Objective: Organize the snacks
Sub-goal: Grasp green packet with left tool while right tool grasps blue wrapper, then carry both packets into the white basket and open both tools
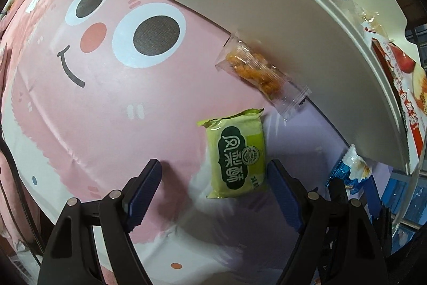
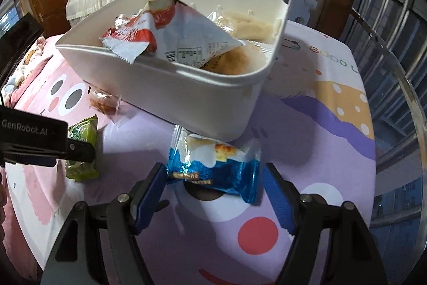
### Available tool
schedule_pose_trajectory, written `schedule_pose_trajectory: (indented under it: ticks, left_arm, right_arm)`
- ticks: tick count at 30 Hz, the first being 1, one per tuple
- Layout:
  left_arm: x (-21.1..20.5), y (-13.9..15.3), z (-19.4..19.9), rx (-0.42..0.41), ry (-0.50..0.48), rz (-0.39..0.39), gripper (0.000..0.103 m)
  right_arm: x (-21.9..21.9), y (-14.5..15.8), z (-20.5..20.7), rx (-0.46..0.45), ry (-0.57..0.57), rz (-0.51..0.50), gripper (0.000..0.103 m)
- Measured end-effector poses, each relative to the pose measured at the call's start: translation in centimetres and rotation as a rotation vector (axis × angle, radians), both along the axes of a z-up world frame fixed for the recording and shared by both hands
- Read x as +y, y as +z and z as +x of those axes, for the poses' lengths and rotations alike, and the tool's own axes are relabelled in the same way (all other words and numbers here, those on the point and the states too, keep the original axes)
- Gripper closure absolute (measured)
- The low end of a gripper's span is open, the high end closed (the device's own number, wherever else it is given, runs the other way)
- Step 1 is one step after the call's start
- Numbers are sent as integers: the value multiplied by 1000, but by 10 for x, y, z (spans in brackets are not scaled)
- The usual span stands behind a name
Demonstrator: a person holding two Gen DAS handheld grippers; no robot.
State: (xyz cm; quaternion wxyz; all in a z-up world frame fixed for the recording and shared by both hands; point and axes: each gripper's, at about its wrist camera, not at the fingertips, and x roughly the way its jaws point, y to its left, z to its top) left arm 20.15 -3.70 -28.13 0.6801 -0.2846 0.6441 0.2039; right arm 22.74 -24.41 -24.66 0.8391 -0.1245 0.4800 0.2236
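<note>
White bin [image 2: 170, 87] on cartoon cloth [image 1: 88, 111]. Left gripper [image 1: 213, 178] wide, green snack [image 1: 236, 154] between fingers, untouched. Right gripper [image 2: 213, 178] wide around blue snack [image 2: 213, 164], just before bin.

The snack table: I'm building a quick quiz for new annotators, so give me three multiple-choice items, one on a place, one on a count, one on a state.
1. Where does the green packet lie?
A. in the white bin
B. on the cloth, between the left gripper's fingers
C. under the blue packet

2. How many wrapped snacks lie on the cloth outside the white bin?
A. one
B. three
C. five

3. What is the state of the right gripper?
A. shut on nothing
B. lifting the bin
C. open around the blue packet

Key: 1 B, the left gripper straddles it on the cloth. 2 B, green, blue and the clear-wrapped snack. 3 C, gaps show beside both fingers.
</note>
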Motion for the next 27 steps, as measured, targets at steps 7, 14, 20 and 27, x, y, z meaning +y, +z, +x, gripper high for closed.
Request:
schedule_pose_trajectory:
  ticks: [7,14,20,27]
  left_arm:
    - [0,1,14,2,27,23,40]
    - [-5,1,25,4,48,48,68]
    - [-1,-1,15,24,53,25,68]
    - [8,10,9,19,57,26,68]
  right_arm:
    - [3,-4,4,1,27,0,34]
    - [6,-4,0,-3,63,-14,43]
    - [6,-2,-2,21,75,-20,49]
    - [8,4,-15,23,93,-34,52]
